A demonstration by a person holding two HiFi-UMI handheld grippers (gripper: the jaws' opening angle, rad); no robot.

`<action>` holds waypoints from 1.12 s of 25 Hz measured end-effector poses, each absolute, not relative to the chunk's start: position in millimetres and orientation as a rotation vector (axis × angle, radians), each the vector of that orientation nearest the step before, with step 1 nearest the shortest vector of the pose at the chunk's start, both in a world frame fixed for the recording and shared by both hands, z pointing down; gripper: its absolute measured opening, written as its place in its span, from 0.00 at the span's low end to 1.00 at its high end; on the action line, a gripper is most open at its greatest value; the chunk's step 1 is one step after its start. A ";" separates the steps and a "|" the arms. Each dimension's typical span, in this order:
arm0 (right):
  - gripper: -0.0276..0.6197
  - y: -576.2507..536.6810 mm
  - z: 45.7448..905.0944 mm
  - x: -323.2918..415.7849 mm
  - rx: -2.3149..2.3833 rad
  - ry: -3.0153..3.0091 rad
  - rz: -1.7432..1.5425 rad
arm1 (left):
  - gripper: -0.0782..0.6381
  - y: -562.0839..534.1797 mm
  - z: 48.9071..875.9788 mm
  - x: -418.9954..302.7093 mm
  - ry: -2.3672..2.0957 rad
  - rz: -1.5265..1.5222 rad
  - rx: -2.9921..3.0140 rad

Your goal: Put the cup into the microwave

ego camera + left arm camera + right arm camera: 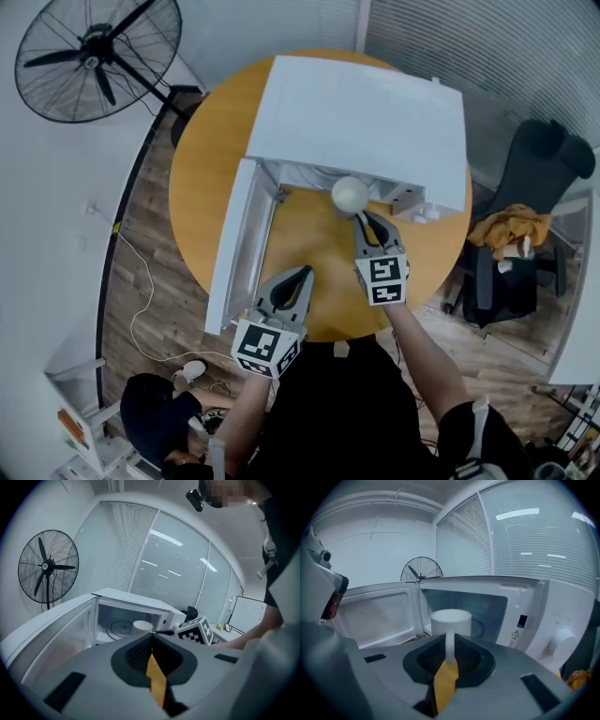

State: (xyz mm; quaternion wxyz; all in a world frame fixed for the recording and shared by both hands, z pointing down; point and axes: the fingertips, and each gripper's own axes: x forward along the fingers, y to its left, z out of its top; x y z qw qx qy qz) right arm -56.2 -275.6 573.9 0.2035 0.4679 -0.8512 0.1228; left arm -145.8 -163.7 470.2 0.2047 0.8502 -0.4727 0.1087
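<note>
While the cup is pinched by its handle in right gripper fingers at the microwave mouth, left gripper fingers are pressed together, empty. Insertion step: cup to be set inside.

The room looks like an office. It has glazed partition walls hung with white slatted blinds, a black swivel office chair and a framed whiteboard. A white microwave oven sits on a round orange-brown wooden table over wood-plank flooring, near a black pedestal fan.
</note>
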 end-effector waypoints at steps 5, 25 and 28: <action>0.13 -293.8 583.2 -61.1 1.353 -2.347 0.353 | 0.10 -166.3 473.0 -144.6 -1.260 0.299 2.390; 0.13 -351.2 609.4 -65.6 1.514 -2.258 0.379 | 0.10 -174.0 483.2 -151.8 -1.181 0.312 2.395; 0.13 -358.4 610.4 -67.7 1.529 -2.255 0.369 | 0.10 -172.7 484.5 -150.6 -1.167 0.315 2.398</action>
